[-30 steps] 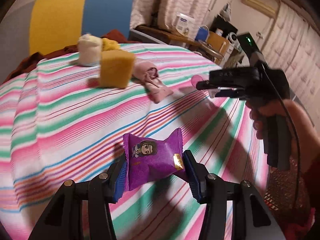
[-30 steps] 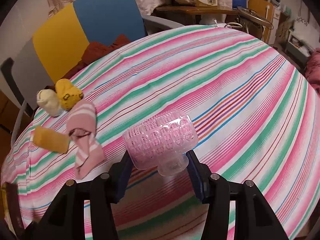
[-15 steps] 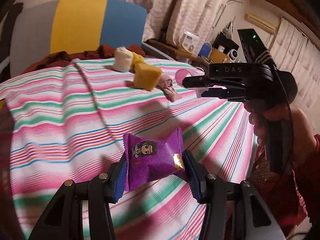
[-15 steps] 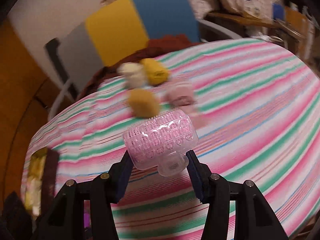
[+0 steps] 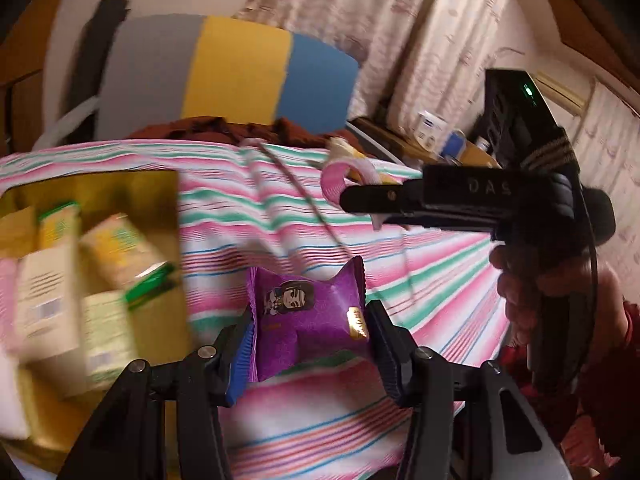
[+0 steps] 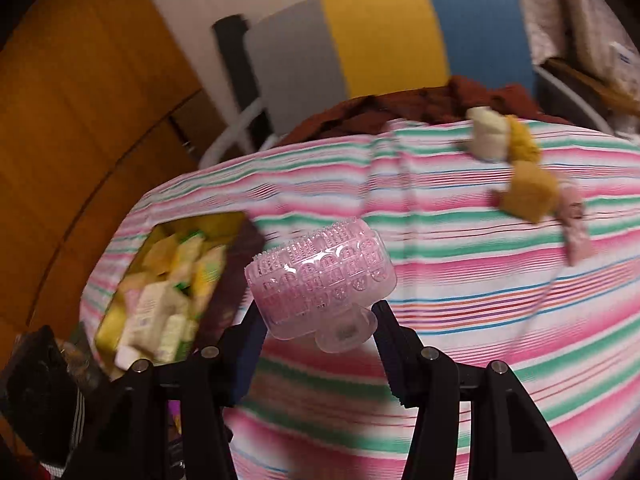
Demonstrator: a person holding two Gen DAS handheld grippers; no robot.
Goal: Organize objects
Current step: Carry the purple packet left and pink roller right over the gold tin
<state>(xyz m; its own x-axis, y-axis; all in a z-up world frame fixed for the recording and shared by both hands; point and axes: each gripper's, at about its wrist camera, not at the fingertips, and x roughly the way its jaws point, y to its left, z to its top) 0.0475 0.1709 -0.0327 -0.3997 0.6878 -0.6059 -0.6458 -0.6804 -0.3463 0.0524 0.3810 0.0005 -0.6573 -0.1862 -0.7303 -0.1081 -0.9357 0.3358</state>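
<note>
My left gripper [image 5: 310,344] is shut on a purple snack packet [image 5: 306,316] with a cartoon face, held above the striped tablecloth [image 5: 280,208]. My right gripper [image 6: 316,338] is shut on a pink plastic hair roller [image 6: 320,280]; it shows from the side in the left wrist view [image 5: 352,196], with the roller's pink end [image 5: 334,176] at its tip. A gold box [image 5: 96,184] holding several yellow and white packets lies at the left, also in the right wrist view [image 6: 168,288]. Rolled socks, cream [image 6: 490,136], yellow [image 6: 528,192] and pink [image 6: 576,228], lie at the far right.
A chair with a grey, yellow and blue back [image 6: 384,28] stands behind the table with brown cloth [image 6: 400,112] on its seat. A wooden wall [image 6: 72,120] is at the left. Curtains [image 5: 420,28] and a cluttered side table [image 5: 440,136] are at the back right.
Both grippers have swung left, each still holding its object. The gold box of packets has come into view at the left, and the socks have shifted to the right.
</note>
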